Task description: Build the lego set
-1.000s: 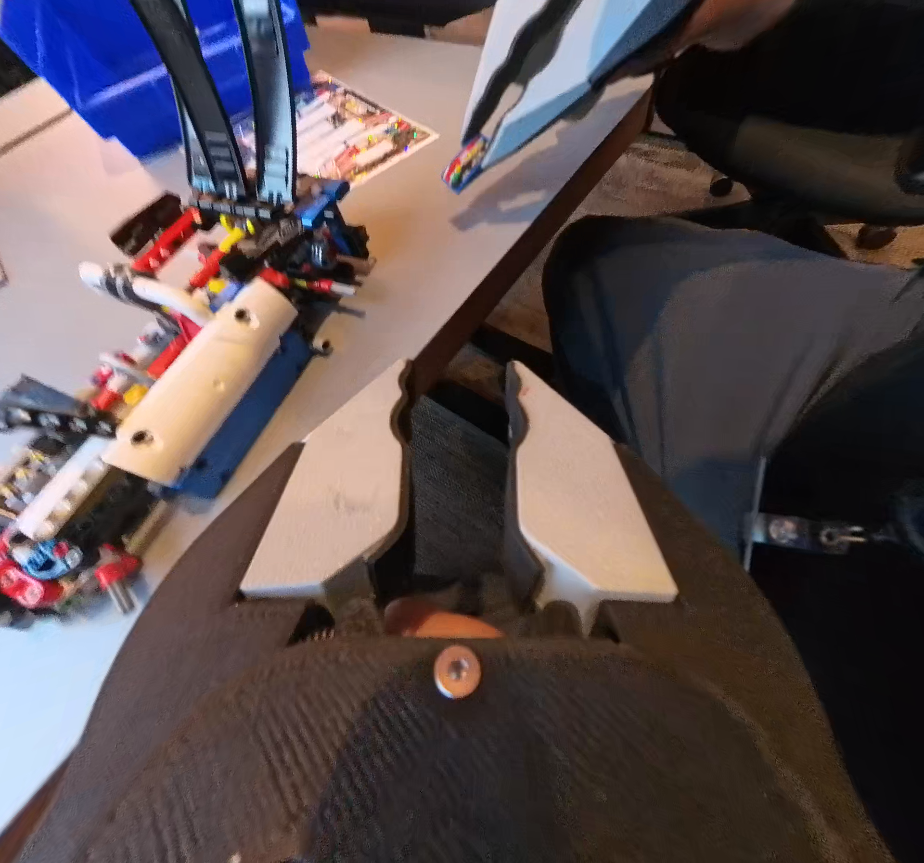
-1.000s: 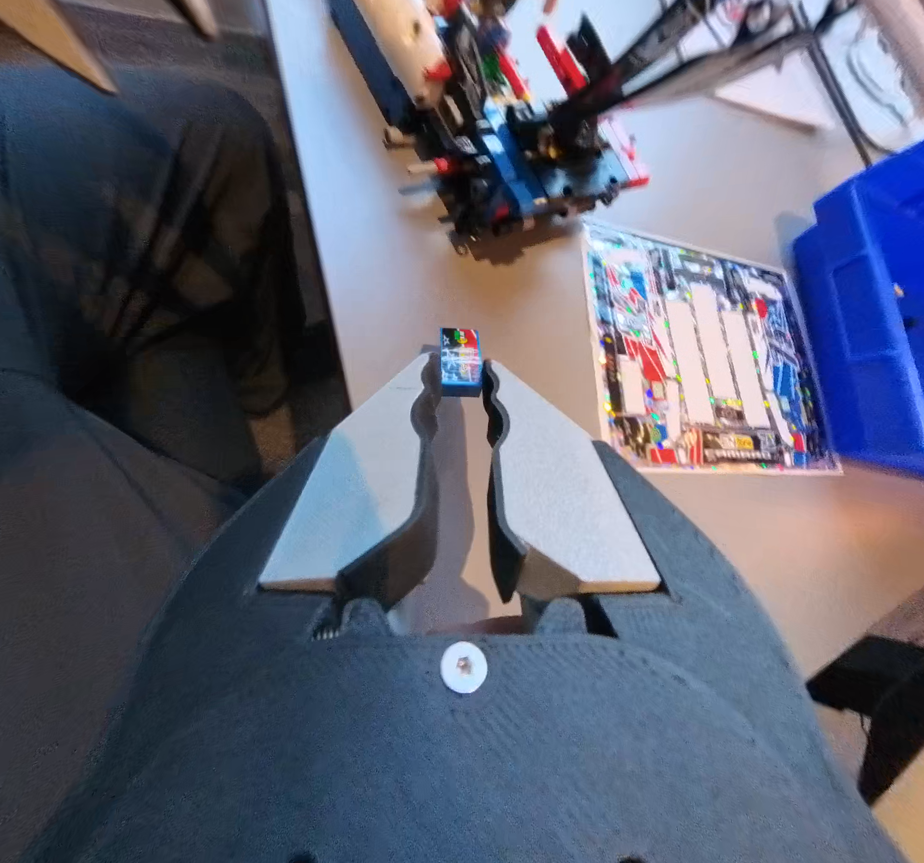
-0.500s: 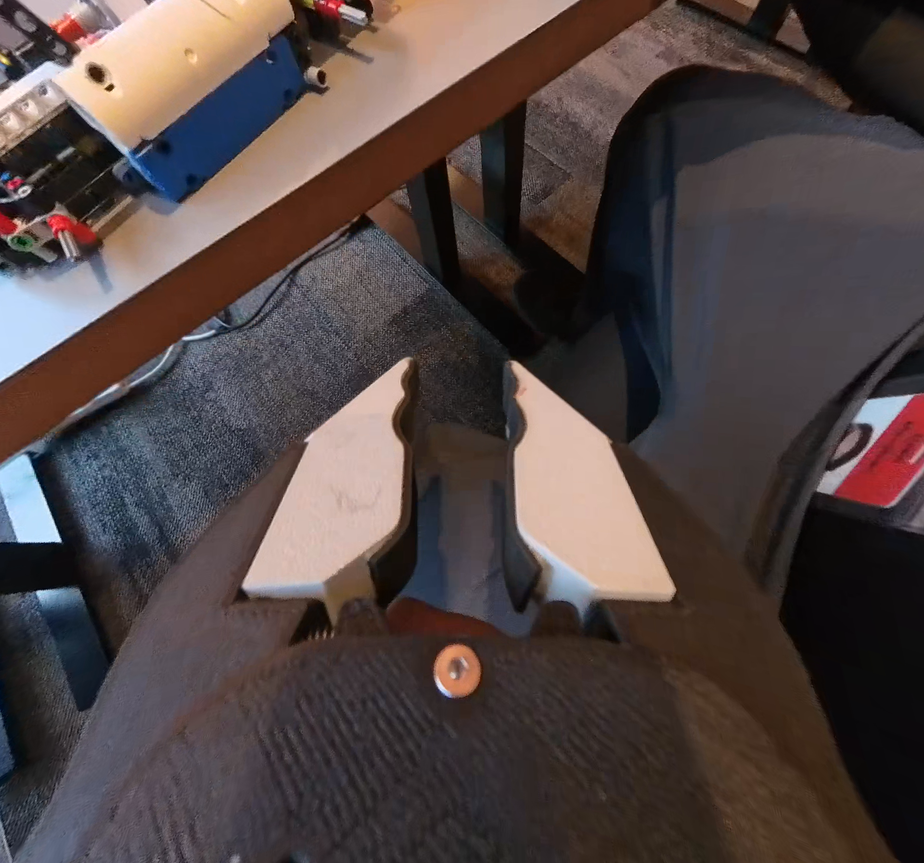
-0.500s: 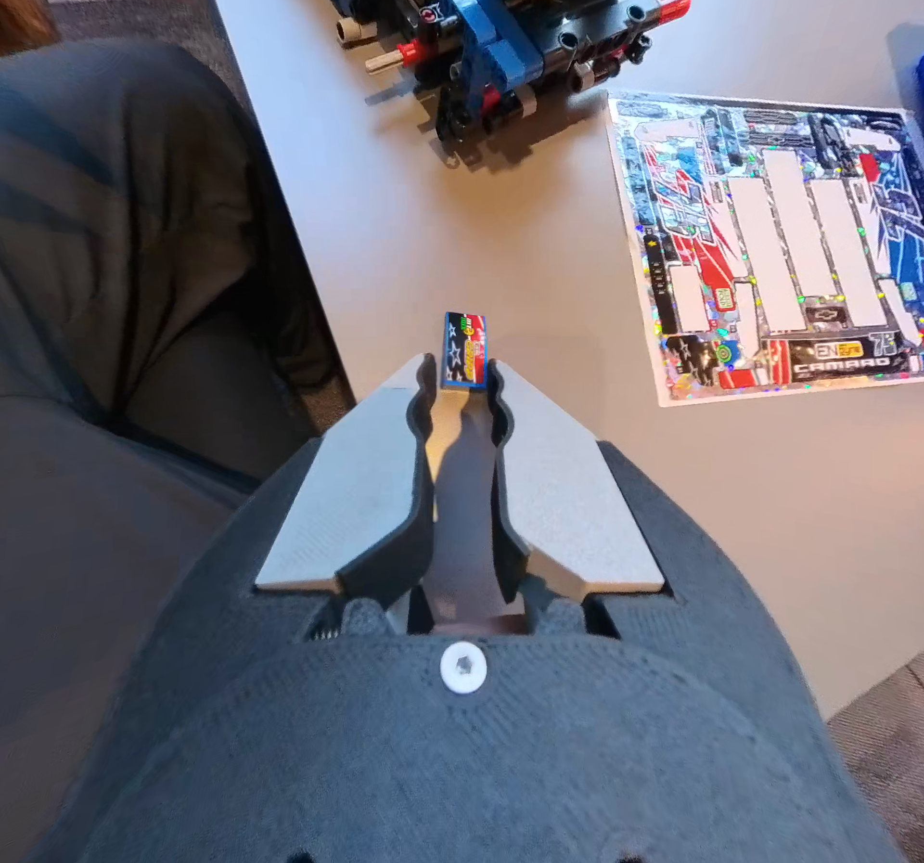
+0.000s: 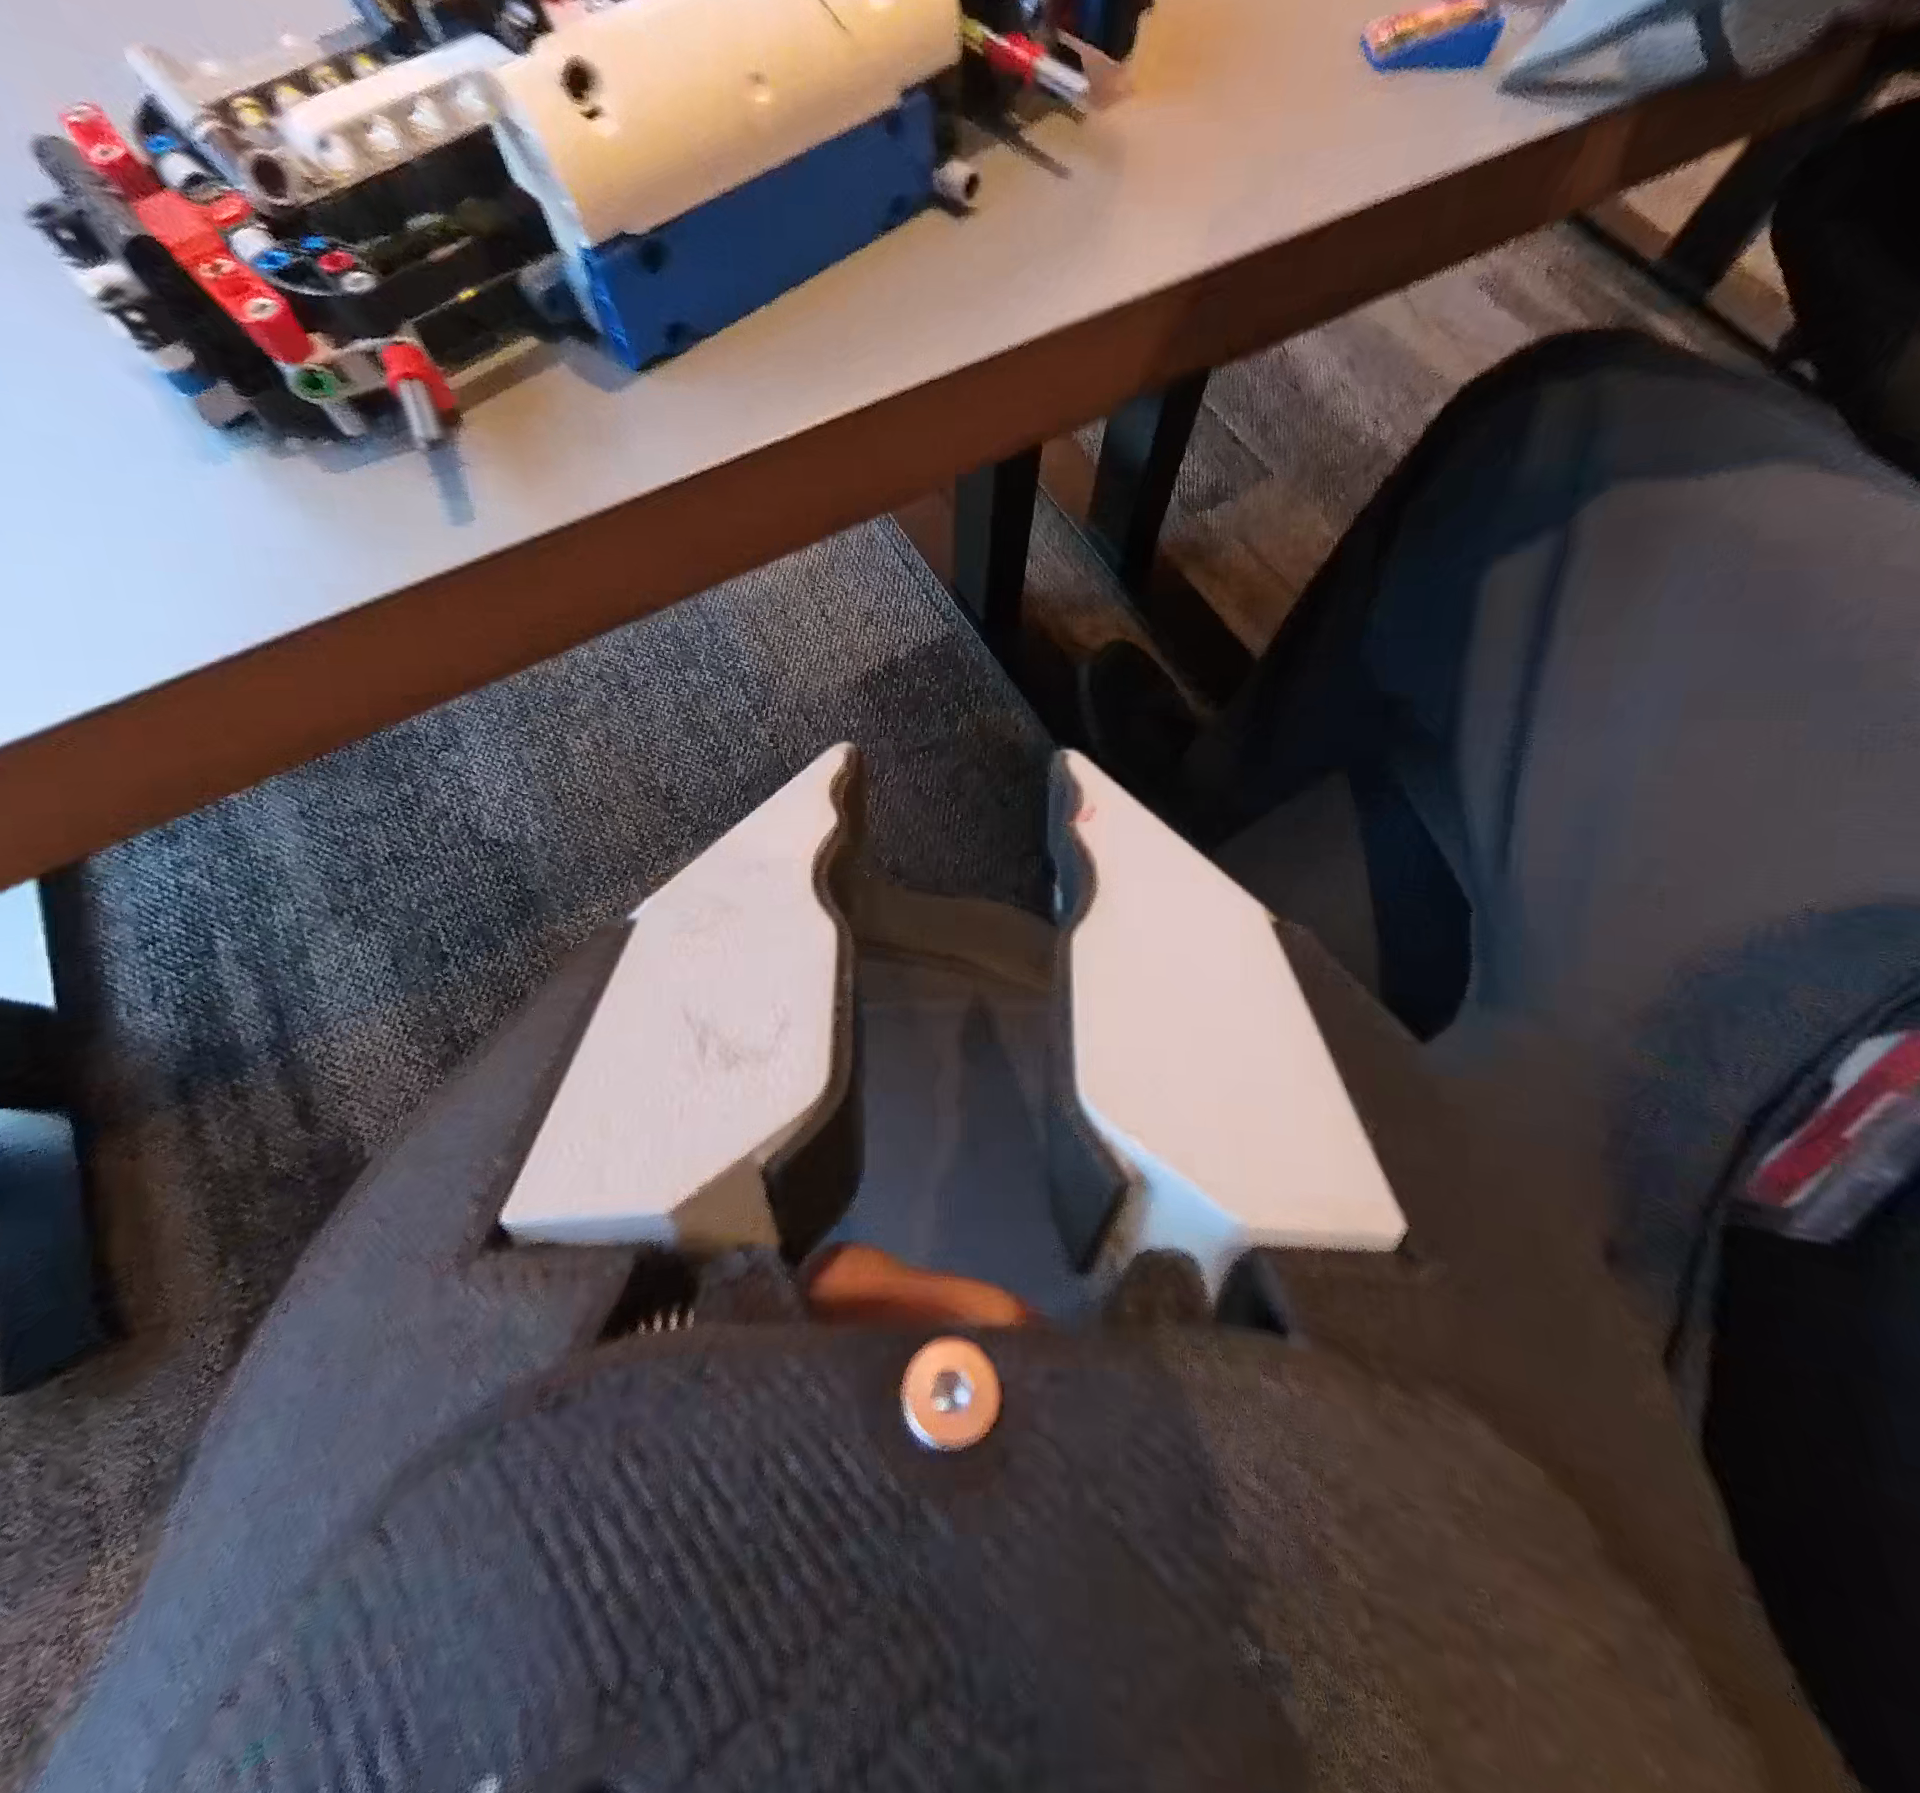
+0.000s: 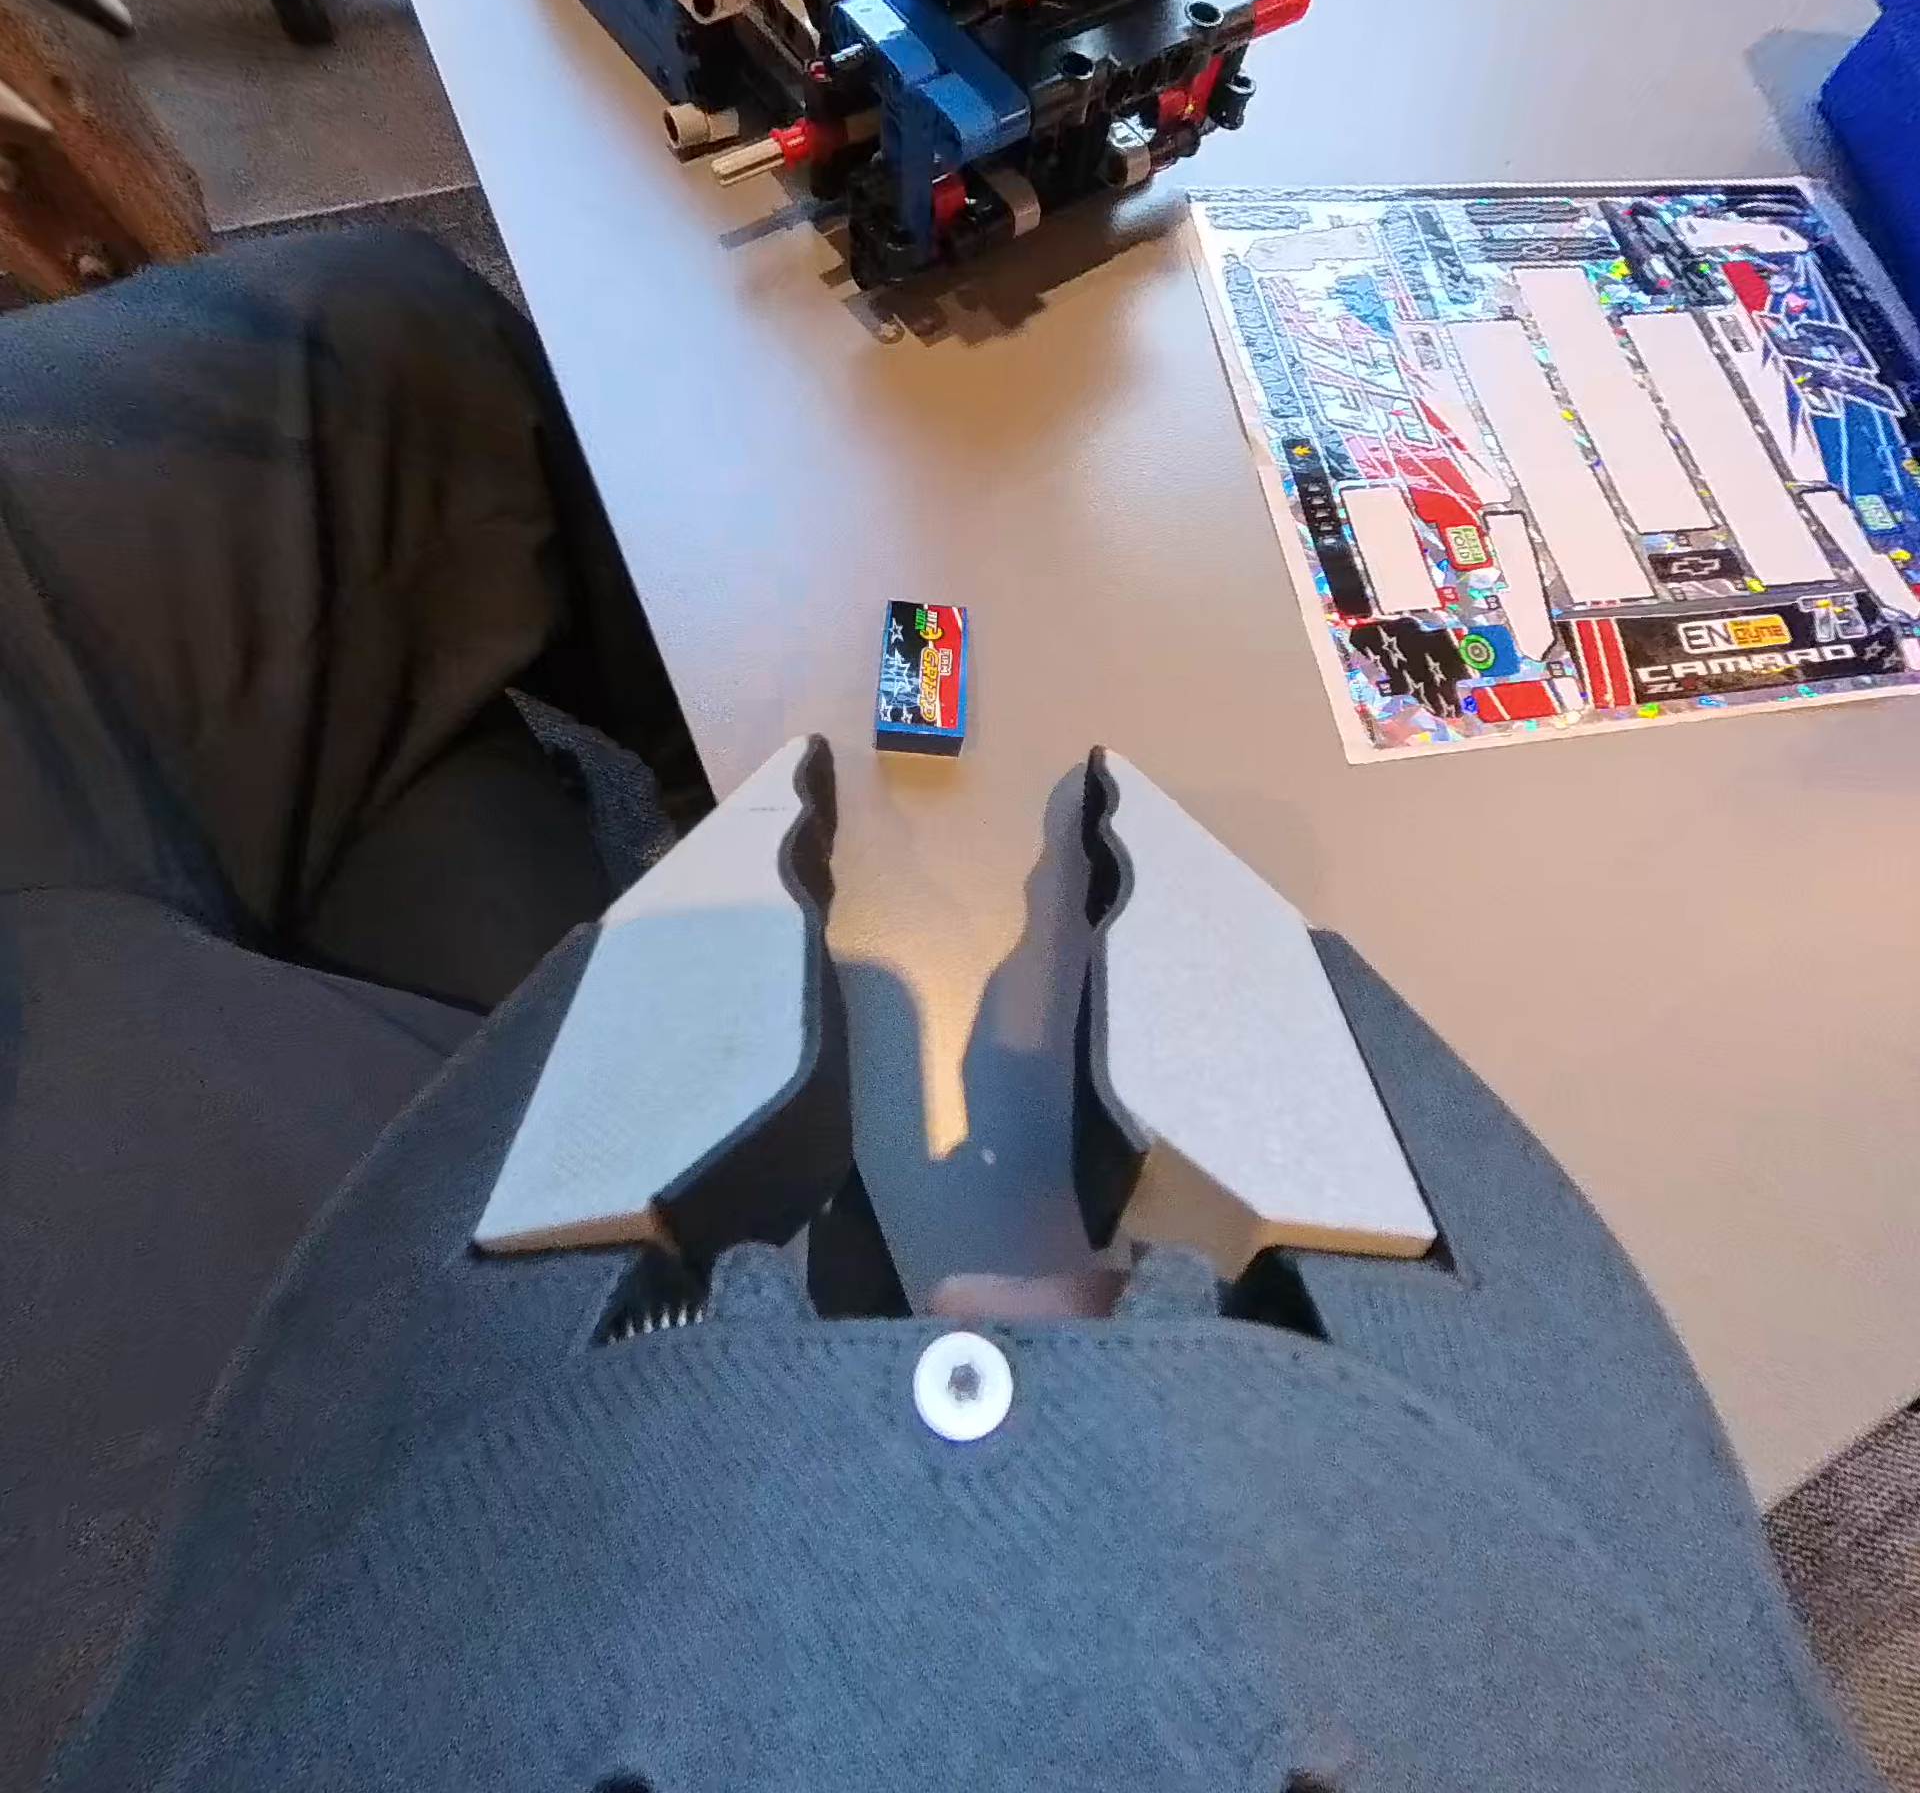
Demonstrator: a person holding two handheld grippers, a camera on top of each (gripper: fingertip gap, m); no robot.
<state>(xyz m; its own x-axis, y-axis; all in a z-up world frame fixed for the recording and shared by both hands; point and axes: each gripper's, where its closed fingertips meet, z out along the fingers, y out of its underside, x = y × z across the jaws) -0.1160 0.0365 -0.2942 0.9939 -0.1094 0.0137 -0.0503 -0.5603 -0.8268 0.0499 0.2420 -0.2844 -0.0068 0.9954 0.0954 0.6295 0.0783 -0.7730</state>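
Note:
A half-built lego car (image 5: 582, 133) in blue, white, black and red stands on the grey table (image 5: 1195, 216); it also shows in the right wrist view (image 6: 935, 29). A small blue tile with a coloured sticker (image 6: 922, 678) lies flat on the table just beyond my right gripper (image 6: 951, 767), which is open and empty. The tile (image 5: 1432, 39) and the right gripper (image 5: 1683, 8) also show in the left wrist view. My left gripper (image 5: 951, 772) is open and empty, held below the table edge over the carpet and a person's lap.
A sticker sheet (image 6: 1579, 465) lies on the table to the right of the tile. A blue bin (image 6: 1881, 81) stands at the far right. The person's legs in dark trousers (image 5: 1621, 704) and a table leg (image 5: 992, 538) are under the table edge. The left gripper's tips are roughly 25 cm from the right gripper's.
My right gripper opened and let go of the stickered tile, which now lies on the table. My left gripper dropped below the table edge and swung left.

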